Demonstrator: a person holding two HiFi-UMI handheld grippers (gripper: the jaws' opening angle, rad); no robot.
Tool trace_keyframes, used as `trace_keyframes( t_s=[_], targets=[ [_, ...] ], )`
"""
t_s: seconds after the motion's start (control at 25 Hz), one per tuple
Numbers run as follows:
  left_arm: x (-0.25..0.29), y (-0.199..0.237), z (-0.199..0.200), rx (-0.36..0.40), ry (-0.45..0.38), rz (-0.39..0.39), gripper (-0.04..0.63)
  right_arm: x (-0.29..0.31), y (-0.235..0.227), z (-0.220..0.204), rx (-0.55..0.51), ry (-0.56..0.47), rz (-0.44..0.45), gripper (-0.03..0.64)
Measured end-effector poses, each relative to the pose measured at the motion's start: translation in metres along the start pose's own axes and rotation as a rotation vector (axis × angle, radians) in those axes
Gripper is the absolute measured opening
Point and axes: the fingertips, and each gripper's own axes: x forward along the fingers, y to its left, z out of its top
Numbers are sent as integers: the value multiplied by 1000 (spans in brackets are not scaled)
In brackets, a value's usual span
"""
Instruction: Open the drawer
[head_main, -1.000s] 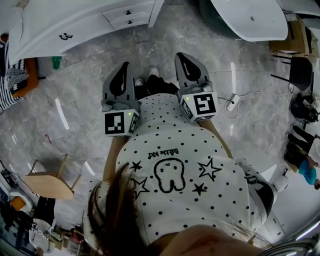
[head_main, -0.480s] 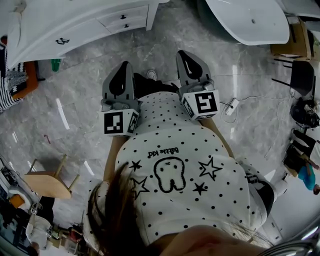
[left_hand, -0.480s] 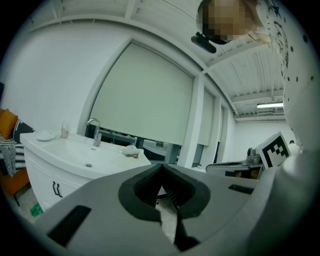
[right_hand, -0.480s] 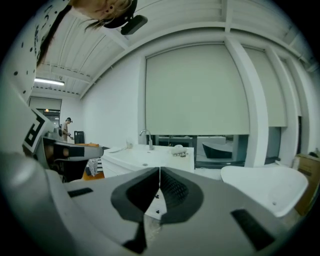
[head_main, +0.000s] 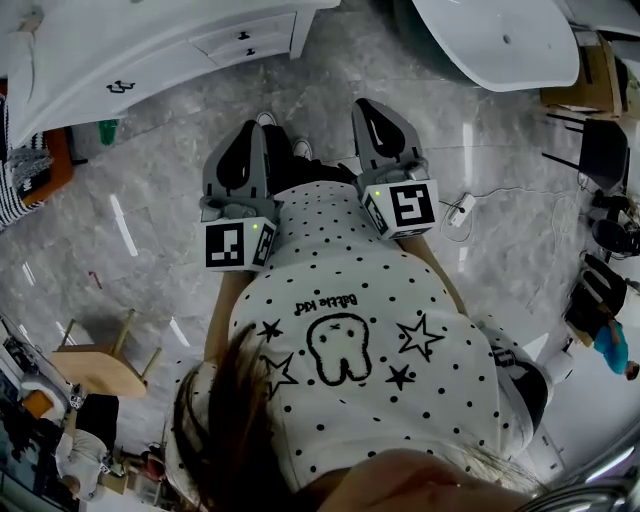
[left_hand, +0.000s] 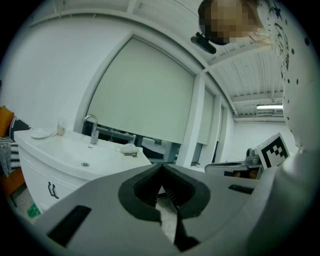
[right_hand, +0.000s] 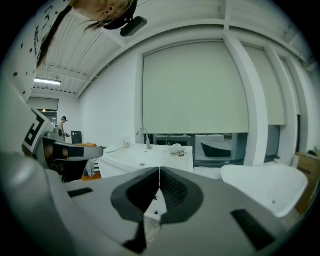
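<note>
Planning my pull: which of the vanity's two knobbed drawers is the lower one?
The lower drawer, the one nearest the floor, directly beneath the upper drawer.

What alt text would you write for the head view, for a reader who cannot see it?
Seen from above, a person in a dotted white shirt holds a left hand-held gripper and a right hand-held gripper, both shut and empty, above a grey marble floor. A white cabinet with closed drawers stands at upper left, untouched.
</note>
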Motion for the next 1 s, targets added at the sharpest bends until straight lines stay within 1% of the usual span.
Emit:
trace_keyframes(
  t_s=[0.08,0.16,0.28,0.4,0.72,0.88,1.0],
  targets=[
    [9,2,2,3,1,-9,5,6,-5,1,1,1,-11,15],
    [28,11,7,5,1,-15,5,24,-13,5,0,5,-21,15],
    [66,41,21,-2,11,-18,5,67,-22,16,6,19,-29,15],
    [90,68,32,-6,23,-19,5,100,-21,27,15,29,-36,15],
    [113,104,46,14,24,-45,5,137,-16,40,20,27,-78,15],
    [119,123,52,4,16,-33,5,153,-8,44,9,36,-70,15],
    [121,136,51,-6,27,-28,5,163,-1,43,14,41,-67,15]
  ],
)
